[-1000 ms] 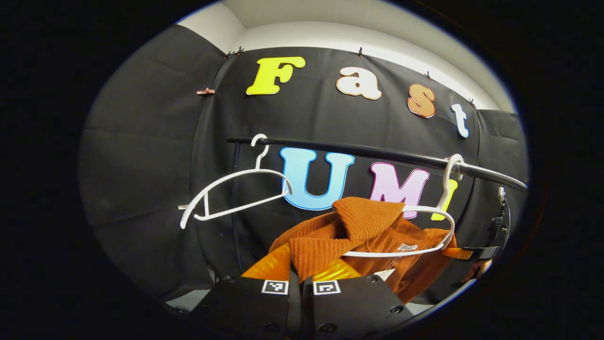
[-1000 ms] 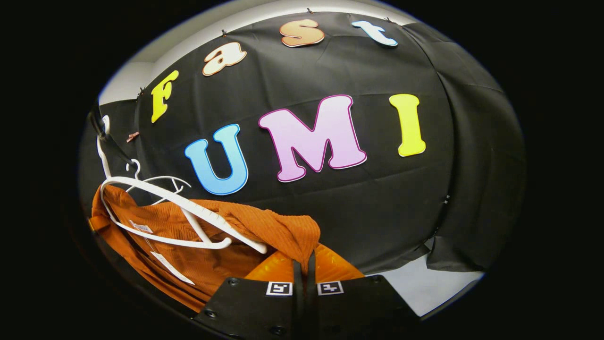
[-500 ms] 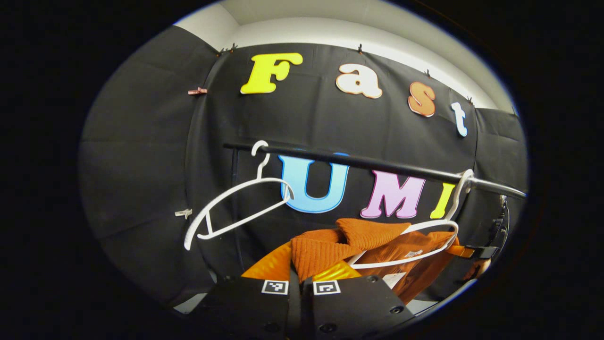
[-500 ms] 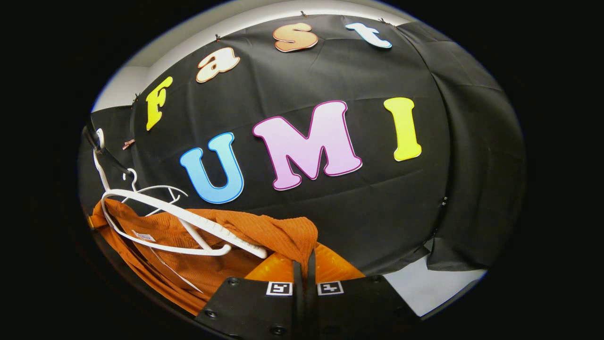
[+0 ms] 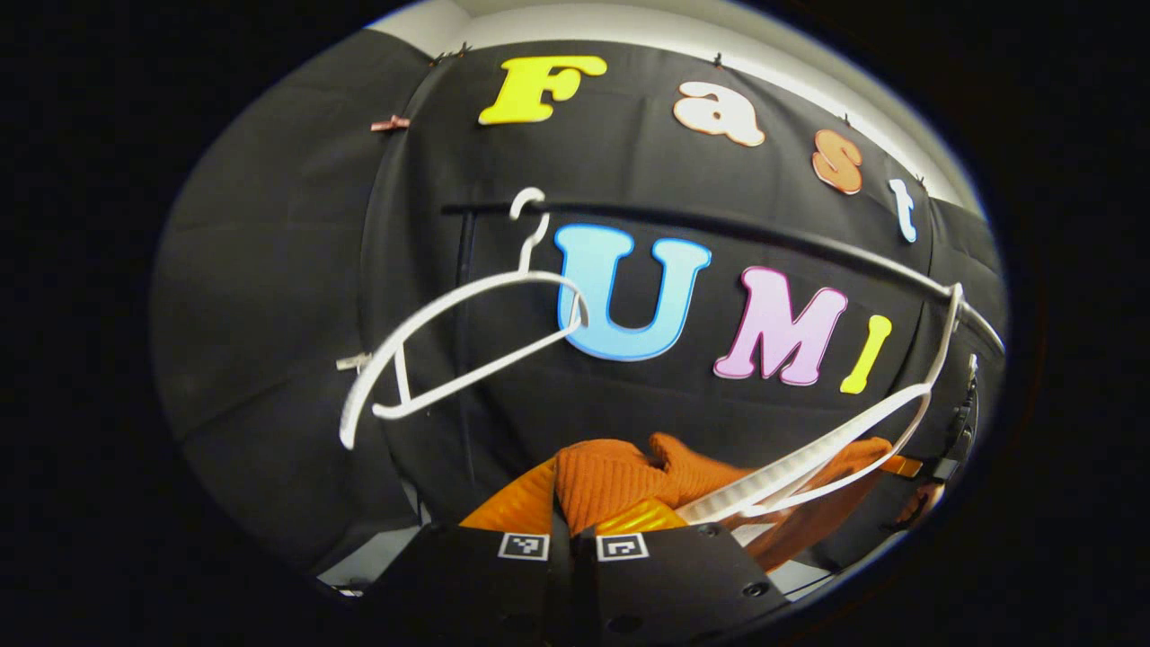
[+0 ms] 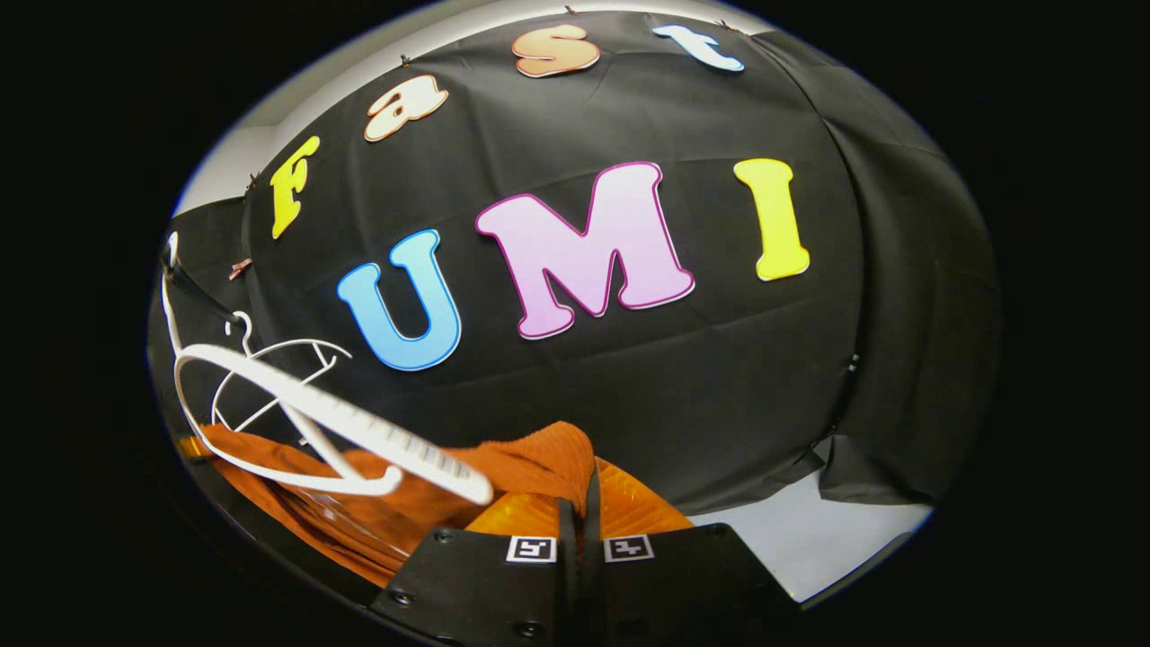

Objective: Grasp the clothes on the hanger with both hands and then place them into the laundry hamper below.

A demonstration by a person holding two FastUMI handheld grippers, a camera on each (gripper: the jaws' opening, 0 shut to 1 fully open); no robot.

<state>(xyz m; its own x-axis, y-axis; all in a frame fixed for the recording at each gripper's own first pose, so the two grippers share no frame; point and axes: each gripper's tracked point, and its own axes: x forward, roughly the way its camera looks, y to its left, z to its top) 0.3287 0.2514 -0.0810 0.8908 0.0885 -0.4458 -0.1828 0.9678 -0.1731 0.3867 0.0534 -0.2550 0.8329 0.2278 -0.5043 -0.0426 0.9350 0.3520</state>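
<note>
An orange ribbed garment (image 5: 629,472) is stretched between my two grippers, below a tilted white hanger (image 5: 835,445) whose hook still catches the black rail (image 5: 764,238). My left gripper (image 5: 575,517) is shut on one corner of the cloth. In the right gripper view the garment (image 6: 530,463) bunches at my right gripper (image 6: 579,512), which is shut on its other corner, and the same hanger (image 6: 332,418) lies across the cloth. Far off at the right of the left gripper view the other gripper (image 5: 925,467) shows with a hand. The cloth has slid down off the hanger's shoulders.
A second white hanger (image 5: 449,346) hangs bare on the rail to the left, also seen as the small hanger (image 6: 269,368) in the right gripper view. Black cloth wall stands close behind. Pale floor (image 6: 809,539) shows low on the right.
Both grippers have pulled the garment downward; it has slipped off the hanger, which now tilts steeply with its arms bare. The rail sits higher in the left gripper view.
</note>
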